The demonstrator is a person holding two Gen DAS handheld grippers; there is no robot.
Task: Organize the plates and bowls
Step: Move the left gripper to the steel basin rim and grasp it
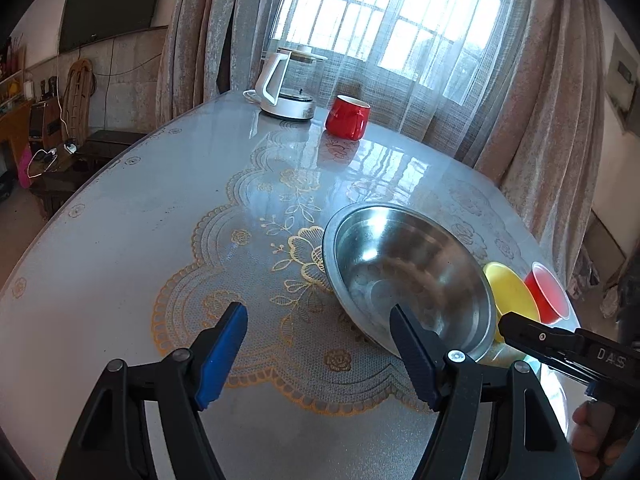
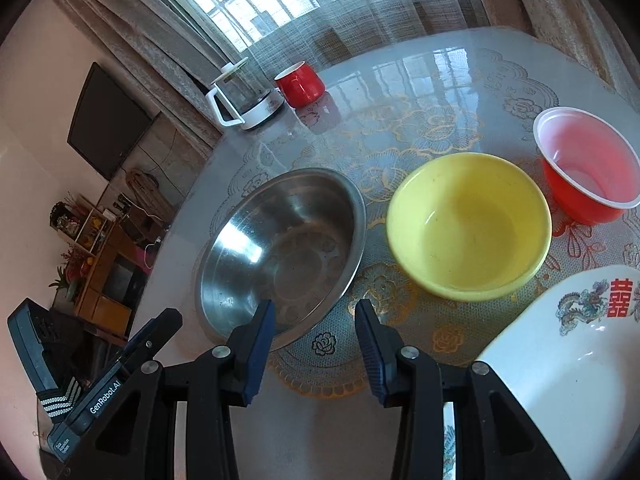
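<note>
A steel bowl (image 1: 404,276) (image 2: 280,248) stands on the table, empty. To its right stand a yellow bowl (image 2: 468,224) (image 1: 508,288) and a red plastic bowl (image 2: 588,168) (image 1: 548,292). A white plate (image 2: 560,360) with a dragon and a red character lies nearest, at the lower right. My left gripper (image 1: 316,308) hovers open just left of the steel bowl's near rim, nothing between its fingers. My right gripper (image 2: 314,308) is open too, above the cloth between the steel bowl and the plate. One finger (image 1: 520,328) of it shows by the yellow bowl.
A white kettle (image 1: 284,88) (image 2: 244,96) and a red mug (image 1: 347,118) (image 2: 300,84) stand at the far side by the curtained window. The round table (image 1: 120,240) has a patterned cloth and drops off at the left. A hand (image 1: 592,436) is at the lower right.
</note>
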